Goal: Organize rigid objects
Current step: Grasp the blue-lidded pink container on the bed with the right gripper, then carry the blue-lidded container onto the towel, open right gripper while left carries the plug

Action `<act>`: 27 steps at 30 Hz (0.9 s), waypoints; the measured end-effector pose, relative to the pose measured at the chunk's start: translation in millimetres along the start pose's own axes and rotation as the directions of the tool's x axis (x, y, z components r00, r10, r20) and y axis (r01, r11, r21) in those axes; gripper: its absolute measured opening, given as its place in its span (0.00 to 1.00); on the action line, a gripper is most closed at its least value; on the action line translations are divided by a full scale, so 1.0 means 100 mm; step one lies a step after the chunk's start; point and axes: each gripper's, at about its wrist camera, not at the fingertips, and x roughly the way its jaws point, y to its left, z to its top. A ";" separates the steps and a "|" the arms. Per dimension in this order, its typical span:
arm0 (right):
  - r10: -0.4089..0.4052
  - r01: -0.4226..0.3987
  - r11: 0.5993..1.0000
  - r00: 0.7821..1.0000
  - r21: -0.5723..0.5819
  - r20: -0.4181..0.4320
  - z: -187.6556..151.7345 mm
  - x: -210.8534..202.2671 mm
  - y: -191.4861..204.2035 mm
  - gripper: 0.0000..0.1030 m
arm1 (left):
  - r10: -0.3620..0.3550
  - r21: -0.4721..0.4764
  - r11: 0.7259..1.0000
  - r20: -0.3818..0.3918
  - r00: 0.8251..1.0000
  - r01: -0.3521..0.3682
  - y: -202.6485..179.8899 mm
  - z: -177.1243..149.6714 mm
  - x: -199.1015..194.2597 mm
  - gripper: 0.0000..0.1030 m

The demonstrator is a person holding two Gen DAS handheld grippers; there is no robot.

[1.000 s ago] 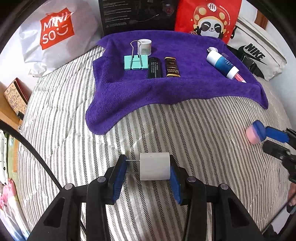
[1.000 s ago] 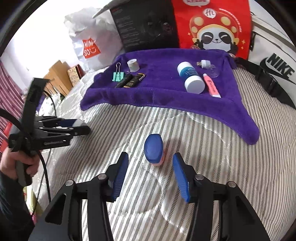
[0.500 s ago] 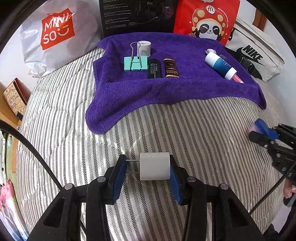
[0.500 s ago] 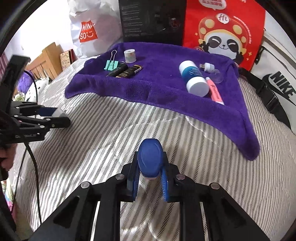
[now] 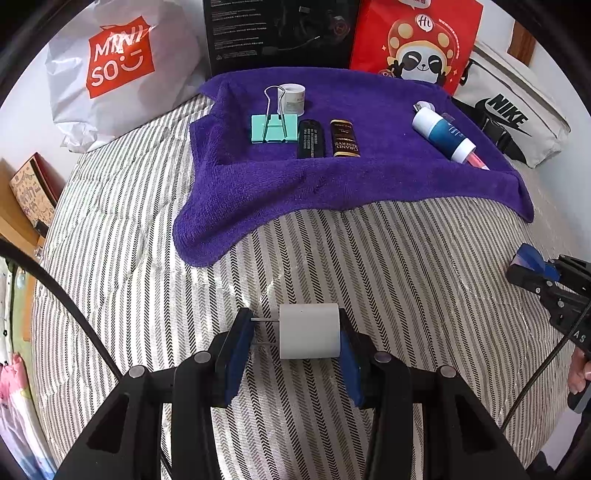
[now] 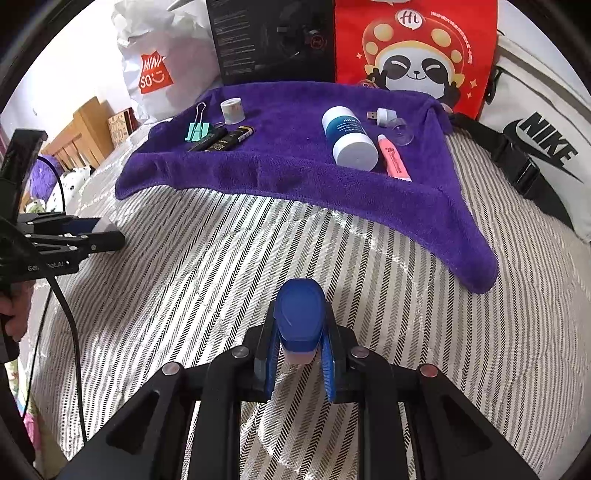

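Observation:
My left gripper (image 5: pixel 295 336) is shut on a white plug adapter (image 5: pixel 309 335), its metal prongs against the left pad, just above the striped bedcover. My right gripper (image 6: pixel 300 323) is shut on a small pink item with a blue cap (image 6: pixel 299 310), low over the bedcover. In the left wrist view the right gripper (image 5: pixel 532 264) shows at the right edge. The left gripper (image 6: pixel 99 232) appears at the left of the right wrist view. Further back lies a purple towel (image 5: pixel 332 184) with a mint binder clip (image 5: pixel 274 127), a tape roll (image 5: pixel 293 98), two dark sticks (image 5: pixel 310 139) and a blue-and-white bottle (image 5: pixel 443 134).
A pink highlighter (image 6: pixel 393 162), a small white USB plug (image 6: pixel 382 114) and a clear suction cup (image 6: pixel 400 134) lie on the towel's right part. Behind it stand a white bag (image 5: pixel 114 70), a black box (image 5: pixel 280 33), a red panda bag (image 5: pixel 417 40) and a white Nike bag (image 5: pixel 513 114).
The right gripper's jaws closed from wide apart onto the blue-capped item and have stayed shut on it. The left gripper kept still with the adapter.

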 end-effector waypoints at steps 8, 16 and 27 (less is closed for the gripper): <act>0.045 -0.046 0.999 0.998 0.019 0.038 0.13 -0.17 -0.07 0.19 | -0.052 -0.050 0.997 0.012 0.999 0.052 0.14 0.03 -0.05 0.40; 0.073 -0.074 0.997 0.996 0.021 0.054 0.26 -0.26 -0.10 0.19 | -0.059 -0.045 0.997 0.038 0.998 0.060 0.18 0.13 -0.17 0.40; 0.079 -0.079 0.997 0.995 -0.006 0.066 0.48 -0.26 -0.13 0.19 | -0.034 -0.020 0.999 0.073 0.997 0.035 0.13 0.41 -0.32 0.40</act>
